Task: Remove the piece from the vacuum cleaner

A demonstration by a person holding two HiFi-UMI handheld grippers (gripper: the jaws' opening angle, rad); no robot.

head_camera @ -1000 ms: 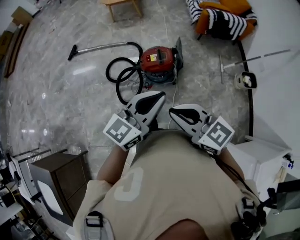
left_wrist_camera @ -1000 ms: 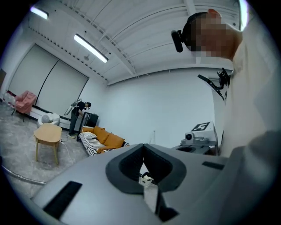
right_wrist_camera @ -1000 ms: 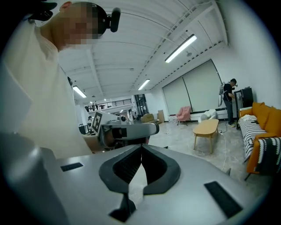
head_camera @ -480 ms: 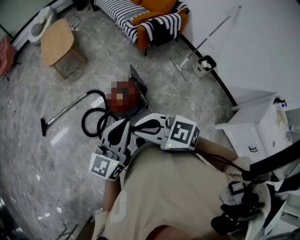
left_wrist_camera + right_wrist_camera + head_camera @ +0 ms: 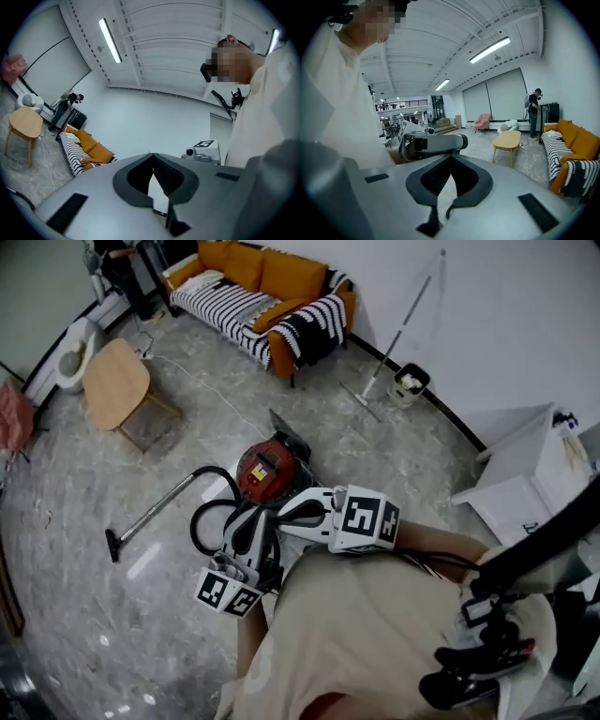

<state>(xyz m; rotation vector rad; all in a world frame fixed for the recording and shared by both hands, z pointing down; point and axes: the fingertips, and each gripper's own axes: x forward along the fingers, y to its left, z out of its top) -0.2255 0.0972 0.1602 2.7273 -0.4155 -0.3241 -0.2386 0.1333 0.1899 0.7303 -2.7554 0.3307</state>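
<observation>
The red vacuum cleaner (image 5: 265, 470) stands on the grey marble floor just beyond my hands. Its black hose (image 5: 199, 517) loops to the left, and the metal wand (image 5: 155, 514) runs out to a floor nozzle (image 5: 112, 546). My left gripper (image 5: 251, 519) is held near my chest, shut and empty, and its tips meet in the left gripper view (image 5: 152, 155). My right gripper (image 5: 285, 513) lies beside it pointing left, also shut with nothing in it (image 5: 451, 157). Both hang above the floor, apart from the vacuum.
An orange sofa with a striped blanket (image 5: 267, 298) stands at the back. There is a round wooden table (image 5: 116, 381) at the left and a mop with a bucket (image 5: 410, 383) by the wall. A white cabinet (image 5: 525, 474) is at the right. A person (image 5: 534, 112) stands far off.
The head view has swung round, so the sofa and table now show behind the vacuum. Both grippers have drawn together near my chest, the right one crossing toward the left. Both stay shut.
</observation>
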